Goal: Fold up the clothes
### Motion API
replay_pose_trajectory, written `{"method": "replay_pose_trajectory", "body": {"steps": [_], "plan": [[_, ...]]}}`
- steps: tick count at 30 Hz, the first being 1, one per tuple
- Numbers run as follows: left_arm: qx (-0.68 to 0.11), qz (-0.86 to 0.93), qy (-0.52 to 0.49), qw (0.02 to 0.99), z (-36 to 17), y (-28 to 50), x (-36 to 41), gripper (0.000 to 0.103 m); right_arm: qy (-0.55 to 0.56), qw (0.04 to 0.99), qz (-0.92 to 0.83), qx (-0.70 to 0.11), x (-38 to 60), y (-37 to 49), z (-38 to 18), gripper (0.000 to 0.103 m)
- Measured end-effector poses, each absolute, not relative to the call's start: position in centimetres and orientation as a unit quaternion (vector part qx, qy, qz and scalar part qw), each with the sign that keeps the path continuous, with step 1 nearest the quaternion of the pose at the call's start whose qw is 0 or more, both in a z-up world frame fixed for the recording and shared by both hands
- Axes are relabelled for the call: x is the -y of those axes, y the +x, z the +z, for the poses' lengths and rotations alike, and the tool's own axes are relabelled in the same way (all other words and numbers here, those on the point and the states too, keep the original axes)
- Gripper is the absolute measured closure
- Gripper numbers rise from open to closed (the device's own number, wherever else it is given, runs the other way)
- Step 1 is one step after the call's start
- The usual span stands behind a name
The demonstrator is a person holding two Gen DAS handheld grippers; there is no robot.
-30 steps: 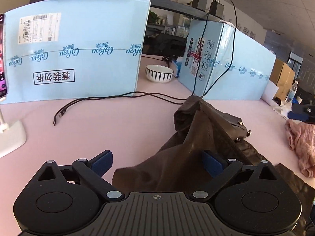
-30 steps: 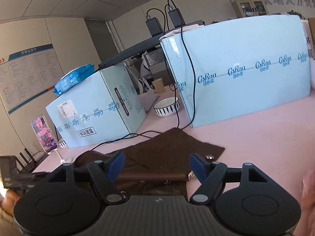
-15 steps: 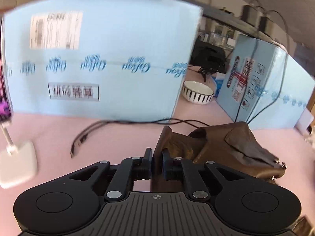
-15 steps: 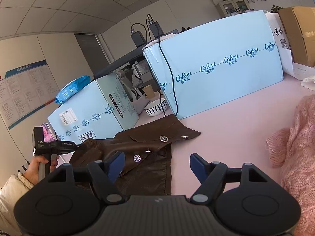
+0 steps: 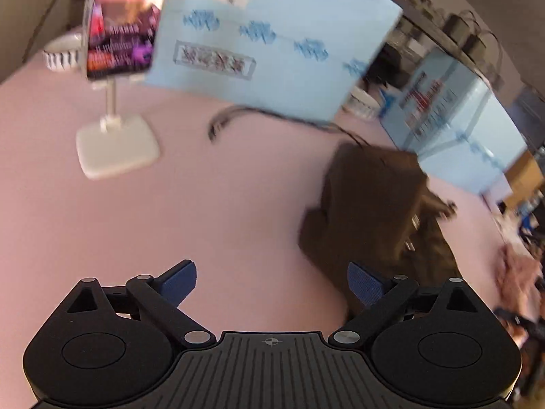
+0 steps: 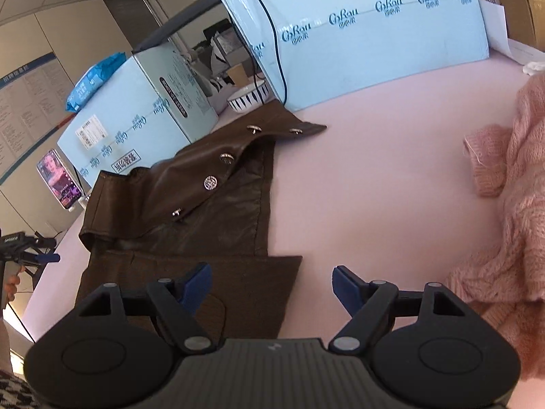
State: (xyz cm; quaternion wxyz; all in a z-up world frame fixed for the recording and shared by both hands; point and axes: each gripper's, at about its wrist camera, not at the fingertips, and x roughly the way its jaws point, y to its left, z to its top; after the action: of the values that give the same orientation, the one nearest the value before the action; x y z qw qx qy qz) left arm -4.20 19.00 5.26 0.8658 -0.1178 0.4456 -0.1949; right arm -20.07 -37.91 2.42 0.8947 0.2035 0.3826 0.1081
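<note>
Our right gripper [image 6: 271,283] and left gripper [image 5: 271,281] hang wide apart, holding nothing, above the pink table [image 6: 374,177]. The brown jacket [image 6: 211,204] lies spread before us, a pink sweater [image 6: 511,204] at right. Beyond stand a striped bowl [image 6: 248,97], blue cartons [image 6: 368,30] and a phone on its stand [image 5: 119,27].

The left wrist view is strongly motion-blurred: the print on the blue box [image 5: 272,44] and the phone screen [image 5: 122,24] smear, only the near black gripper body stays sharp. The right wrist view is sharp and evenly bright. Soft daylight gives shine on the brown garment [image 6: 190,197]. Both views bend at dark fisheye corners.
</note>
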Motion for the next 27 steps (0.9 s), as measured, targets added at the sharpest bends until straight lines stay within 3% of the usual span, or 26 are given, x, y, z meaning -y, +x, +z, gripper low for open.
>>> {"method": "replay_pose_trajectory", "body": {"steps": [3,5,7,8,9,11,12,15,17,20,22,23,24,25,26,27], "plan": [[-0.452,-0.224,-0.114,0.856,3.8,-4.4,-16.2,0.006,0.217,0.887,0.111,-0.392,37.5,-19.4,1.6,0.010],[-0.456,-0.243,-0.112,0.849,2.9,-4.5,-14.4,0.004,0.221,0.886,0.130,-0.387,36.5,-18.3,1.2,0.011],[-0.460,-0.262,-0.110,0.841,1.9,-4.6,-12.5,0.003,0.205,0.888,0.151,-0.382,34.8,-17.3,1.0,0.024],[-0.462,-0.272,-0.109,0.837,1.4,-4.7,-11.6,0.003,0.180,0.898,0.140,-0.375,33.5,-16.9,0.9,0.057],[-0.463,-0.281,-0.107,0.833,0.9,-4.7,-10.6,0.004,0.158,0.907,0.118,-0.373,32.4,-16.5,0.8,0.078],[-0.467,-0.300,-0.105,0.825,0.0,-4.9,-8.8,0.009,0.155,0.911,0.109,-0.365,31.5,-16.4,0.8,0.084],[-0.457,-0.289,-0.081,0.838,0.2,-4.7,-7.4,0.033,0.162,0.912,0.109,-0.360,31.4,-16.7,1.0,0.087],[-0.447,-0.284,-0.081,0.844,1.8,-4.8,-6.8,0.079,0.174,0.924,0.126,-0.317,32.3,-18.8,3.1,0.090],[-0.440,-0.287,-0.095,0.845,3.4,-5.3,-8.1,0.086,0.179,0.928,0.147,-0.292,33.1,-21.0,4.9,0.090],[-0.439,-0.249,-0.110,0.856,6.5,-6.5,-11.7,0.086,0.168,0.923,0.165,-0.305,33.1,-23.1,6.5,0.090],[-0.443,-0.203,-0.126,0.864,7.5,-7.3,-14.8,0.085,0.137,0.918,0.155,-0.339,32.2,-23.7,6.4,0.083],[-0.447,-0.175,-0.136,0.867,7.7,-7.7,-16.6,0.080,0.116,0.917,0.142,-0.355,31.6,-23.8,6.0,0.075],[-0.455,-0.155,-0.145,0.865,7.5,-7.8,-18.0,0.067,0.098,0.913,0.133,-0.373,31.1,-23.4,5.5,0.062],[-0.465,-0.127,-0.162,0.861,7.0,-8.0,-19.8,0.058,0.090,0.909,0.132,-0.386,30.9,-22.9,5.1,0.056],[-0.468,-0.114,-0.173,0.859,6.6,-8.1,-20.8,0.041,0.090,0.905,0.139,-0.393,30.9,-22.3,4.8,0.047],[-0.475,-0.108,-0.184,0.854,5.9,-8.2,-21.7,0.033,0.100,0.907,0.149,-0.381,31.3,-21.9,4.9,0.040]]}}
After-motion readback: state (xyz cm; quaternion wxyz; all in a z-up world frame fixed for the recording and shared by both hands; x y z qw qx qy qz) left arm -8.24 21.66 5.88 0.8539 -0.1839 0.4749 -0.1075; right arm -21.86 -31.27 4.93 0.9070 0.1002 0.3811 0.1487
